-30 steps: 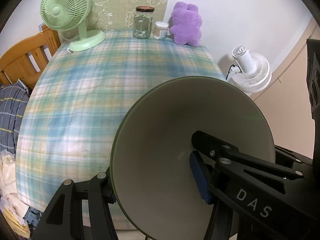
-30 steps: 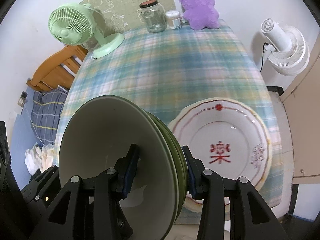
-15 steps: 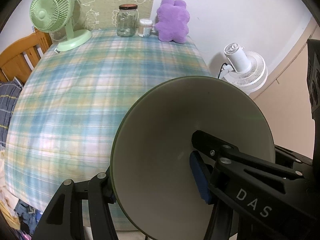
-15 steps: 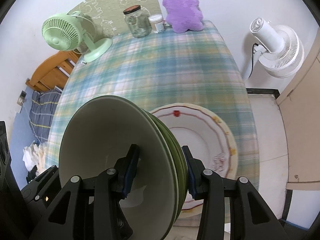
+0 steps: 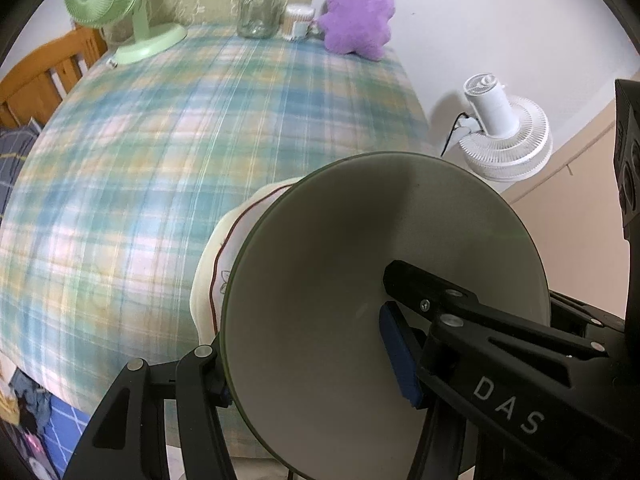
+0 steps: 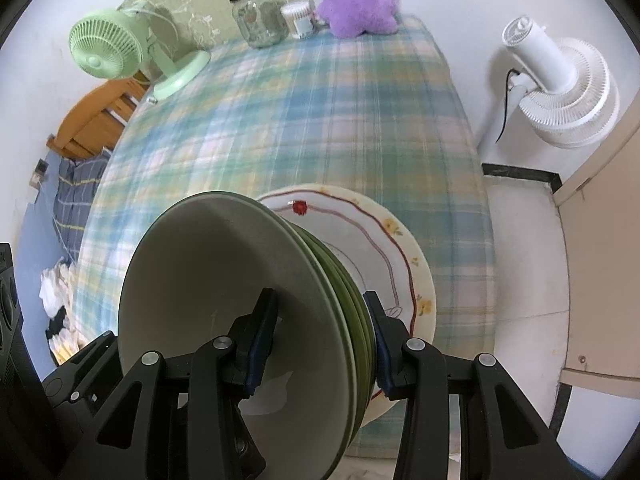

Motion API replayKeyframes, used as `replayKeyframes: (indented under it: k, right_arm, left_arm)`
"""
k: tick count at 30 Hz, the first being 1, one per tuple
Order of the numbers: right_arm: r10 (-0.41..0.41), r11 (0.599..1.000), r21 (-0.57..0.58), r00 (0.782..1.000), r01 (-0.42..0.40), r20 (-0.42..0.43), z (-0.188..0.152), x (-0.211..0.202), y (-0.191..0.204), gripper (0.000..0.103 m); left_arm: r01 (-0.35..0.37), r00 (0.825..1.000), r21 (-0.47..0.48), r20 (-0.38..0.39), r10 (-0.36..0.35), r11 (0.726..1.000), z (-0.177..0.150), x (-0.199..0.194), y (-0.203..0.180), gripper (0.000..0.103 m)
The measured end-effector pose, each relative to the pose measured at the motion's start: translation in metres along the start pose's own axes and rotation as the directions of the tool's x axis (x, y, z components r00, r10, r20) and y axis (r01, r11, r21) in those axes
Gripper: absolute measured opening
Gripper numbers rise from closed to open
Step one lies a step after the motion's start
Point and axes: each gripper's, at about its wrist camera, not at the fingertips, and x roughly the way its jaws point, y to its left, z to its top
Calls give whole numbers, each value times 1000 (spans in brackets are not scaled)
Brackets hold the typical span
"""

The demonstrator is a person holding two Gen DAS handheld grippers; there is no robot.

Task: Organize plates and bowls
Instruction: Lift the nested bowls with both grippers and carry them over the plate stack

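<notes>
Both tongs, left (image 5: 308, 364) and right (image 6: 320, 340), clamp the green plate stack (image 6: 224, 312); a patterned plate (image 6: 400, 256) lies just beyond them.

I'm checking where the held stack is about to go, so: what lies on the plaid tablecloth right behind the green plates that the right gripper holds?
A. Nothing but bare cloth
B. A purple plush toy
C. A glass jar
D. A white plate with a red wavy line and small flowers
D: in the right wrist view the white patterned plate lies flat on the tablecloth, just behind the green plates clamped in the right gripper.
</notes>
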Motion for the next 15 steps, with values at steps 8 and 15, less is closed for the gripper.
replayKeyframes:
  k: [8, 15]
  right_arm:
    - [-4, 1000, 0, 999, 4, -43, 9, 16, -4, 46]
    - [-14, 1000, 20, 999, 15, -41, 15, 21, -10, 46]
  left_arm:
    - [-2, 999, -8, -36, 1, 1000, 8, 15, 0, 59]
    - [-13, 1000, 23, -19, 13, 1000, 17, 20, -4, 59]
